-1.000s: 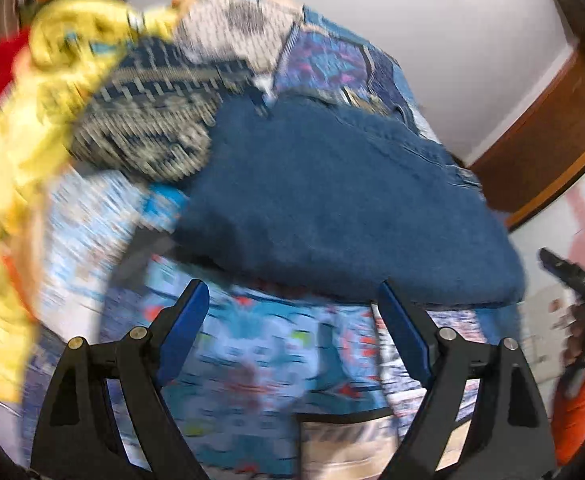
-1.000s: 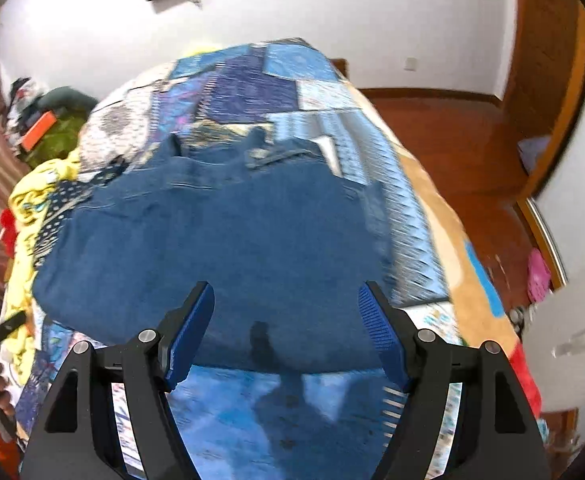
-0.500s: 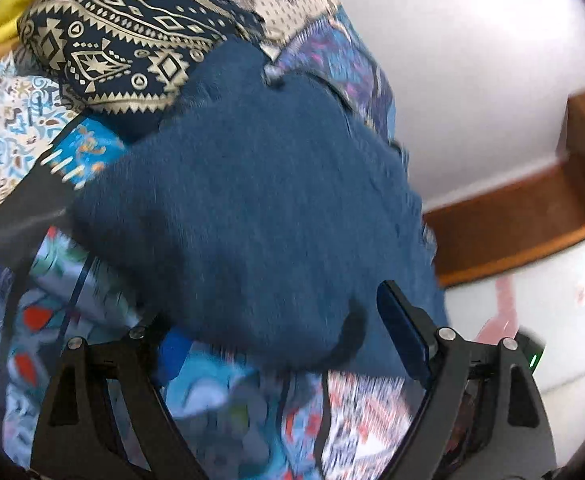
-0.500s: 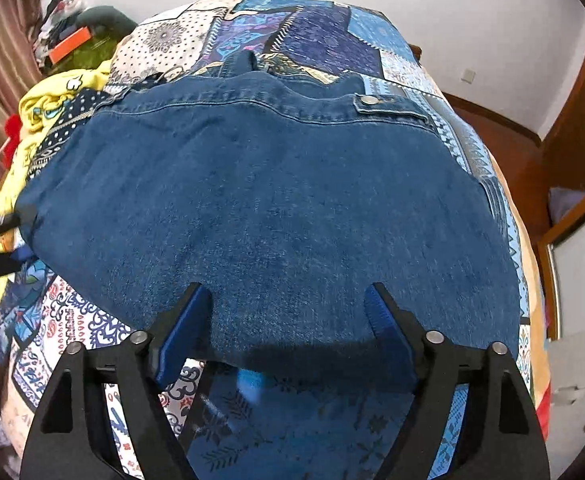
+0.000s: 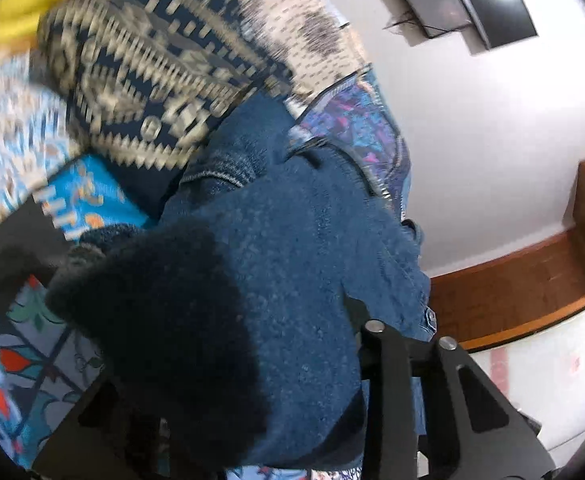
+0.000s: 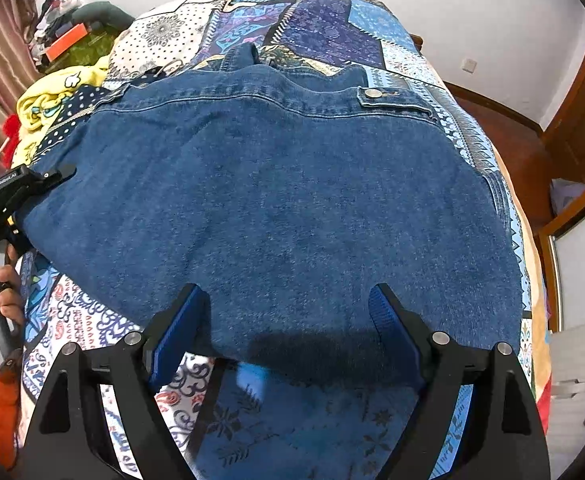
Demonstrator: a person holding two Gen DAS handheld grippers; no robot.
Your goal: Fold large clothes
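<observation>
A large blue denim garment lies flat on the bed, its buttoned tab at the far side. My right gripper hovers over the near hem, jaws wide and still opening, with the hem's edge between the blue pads but not pinched. In the left wrist view the denim is bunched up between the fingers of my left gripper, whose jaws are closing on it; the cloth hides its fingertips. The right wrist view shows the left gripper clamped at the garment's left edge.
A patchwork bedspread covers the bed. Yellow cloth and a dark patterned cloth lie along its left side. A person's hand holds the left tool. Wooden floor runs along the right, and a screen hangs on the wall.
The left gripper rolled, came down on the denim's left edge and narrowed its jaws around it. The right gripper moved in over the near hem and its jaws spread slightly.
</observation>
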